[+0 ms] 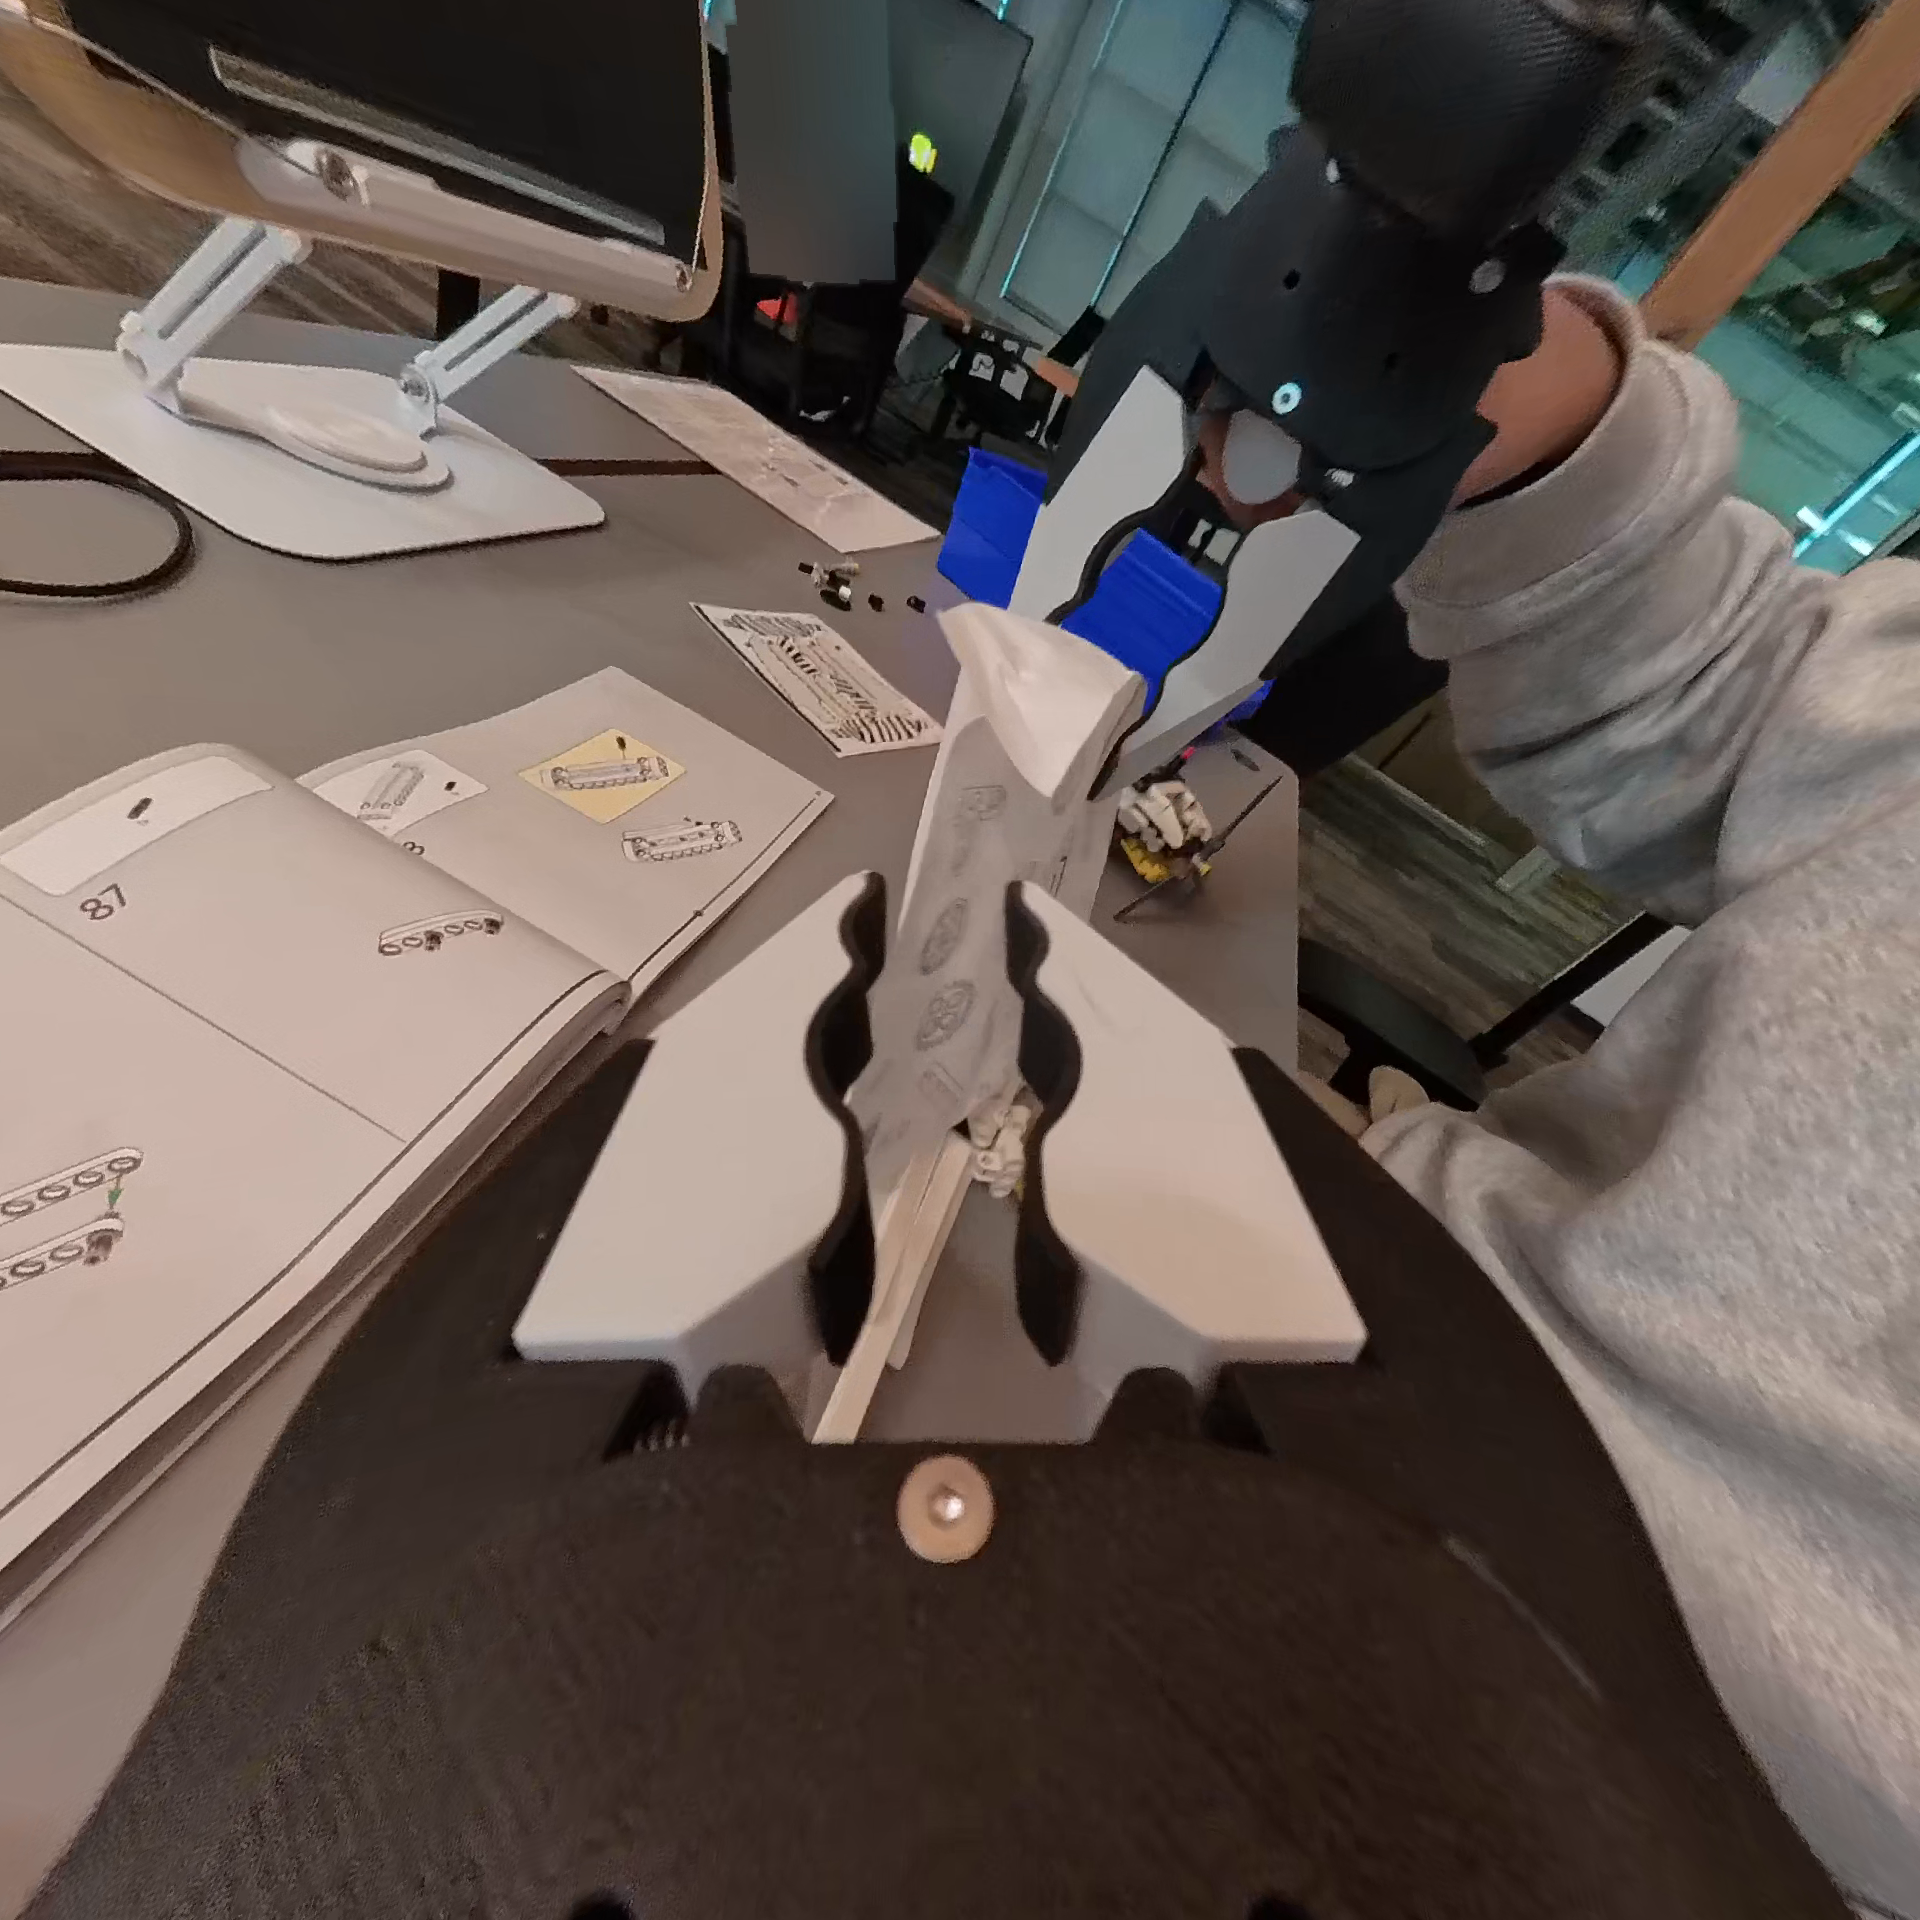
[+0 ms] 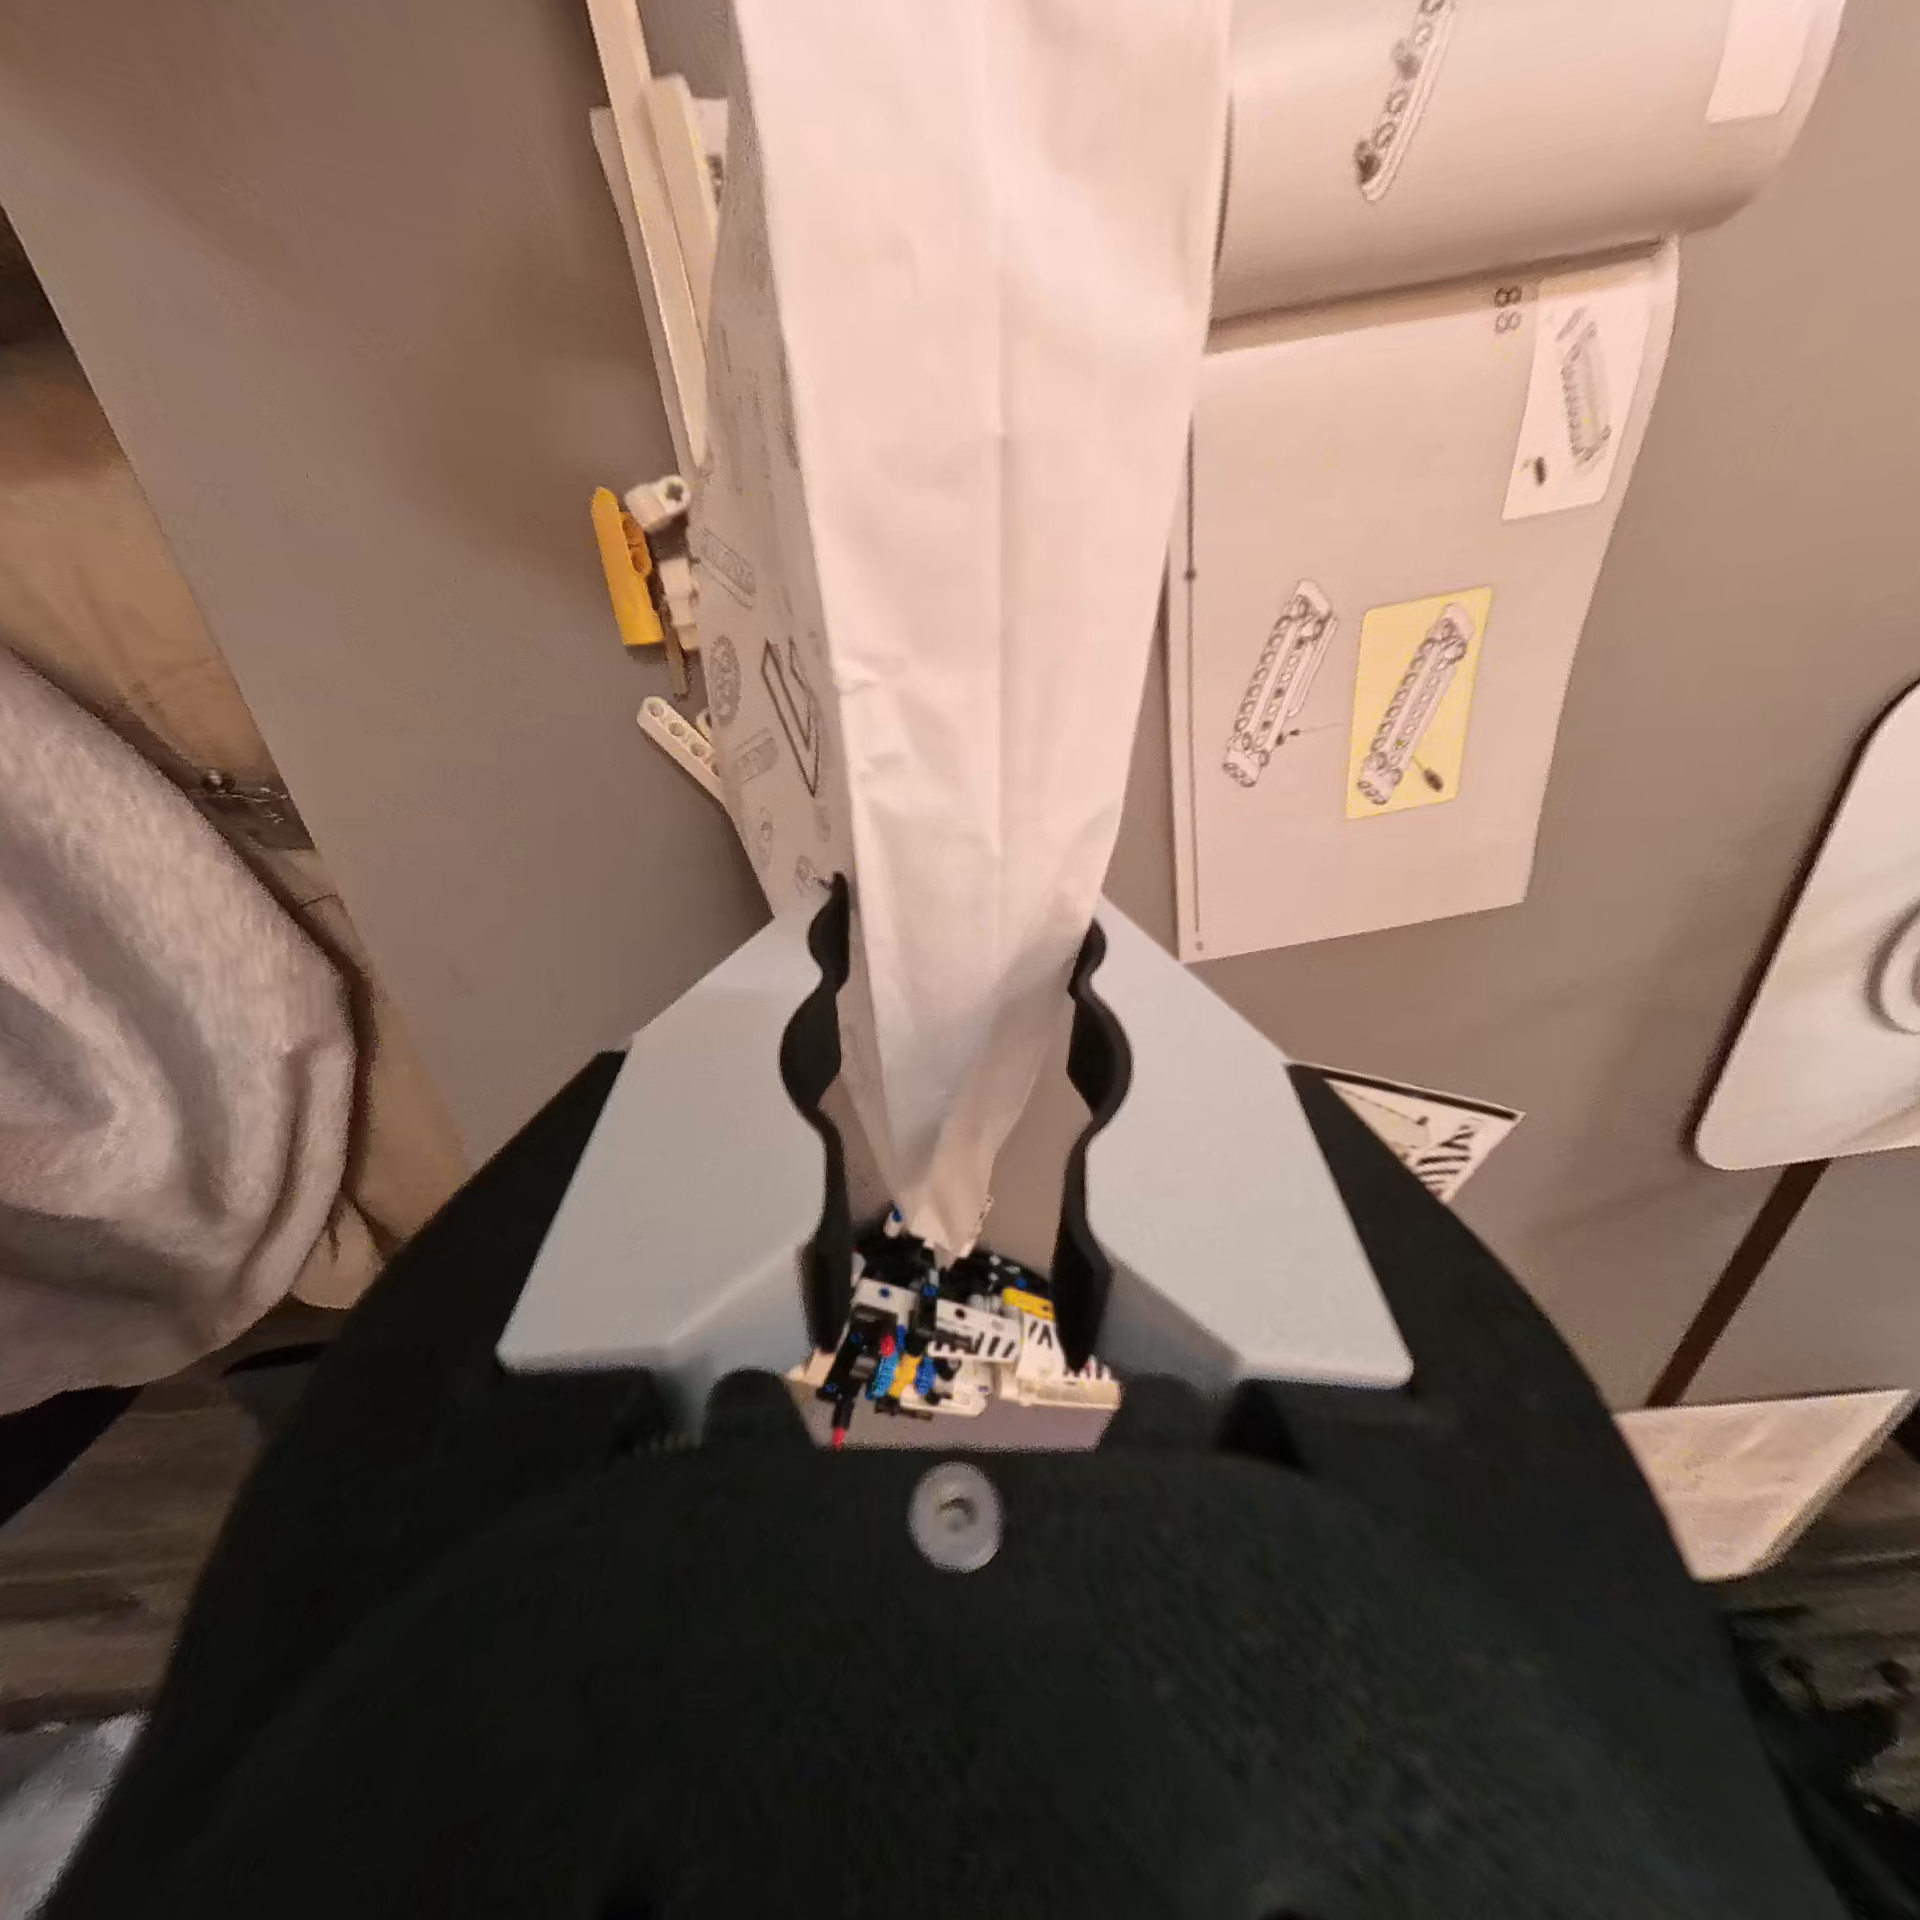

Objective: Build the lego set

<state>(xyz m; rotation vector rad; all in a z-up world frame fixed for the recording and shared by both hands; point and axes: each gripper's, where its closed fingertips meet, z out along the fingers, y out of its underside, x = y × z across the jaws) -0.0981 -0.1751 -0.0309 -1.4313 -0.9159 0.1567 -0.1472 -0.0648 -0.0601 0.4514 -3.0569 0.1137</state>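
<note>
While both grippers hold one white paper bag [image 1: 961,966] up above the grey tabletop [image 1: 436,623], much of the scene is hidden behind it. The left gripper [image 1: 940,935] has its jaws closed on the bag's lower part, and the right gripper [image 1: 1132,717], at 1 o'clock in the left wrist view, has its jaws pinched on the bag's folded top. In the right wrist view the bag [image 2: 987,520] runs up to 12 o'clock and its far end is cut off by the picture edge. The right gripper [image 2: 961,935] squeezes the bag's narrow end between its jaws.

The bag has faint grey drawings of parts printed on it. They are too pale to make out well.

Behind the bag, at 10 o'clock in the right wrist view, lie a few loose lego pieces [image 2: 649,571], yellow and white, partly covered. A bigger lego model [image 2: 935,1340] peeks out low between the right jaws, blurry and mostly hidden.

An open instruction booklet [image 1: 343,935] lies at 9 o'clock in the left wrist view, with page numbers and drawings of long beams. A sticker sheet [image 1: 821,675] with black stripes lies past it. A white monitor stand [image 1: 312,457] sits at 10 o'clock. A blue bin [image 1: 987,520] is partly hidden behind the right gripper. A grey sleeve [image 1: 1662,935] fills 3 o'clock.
</note>
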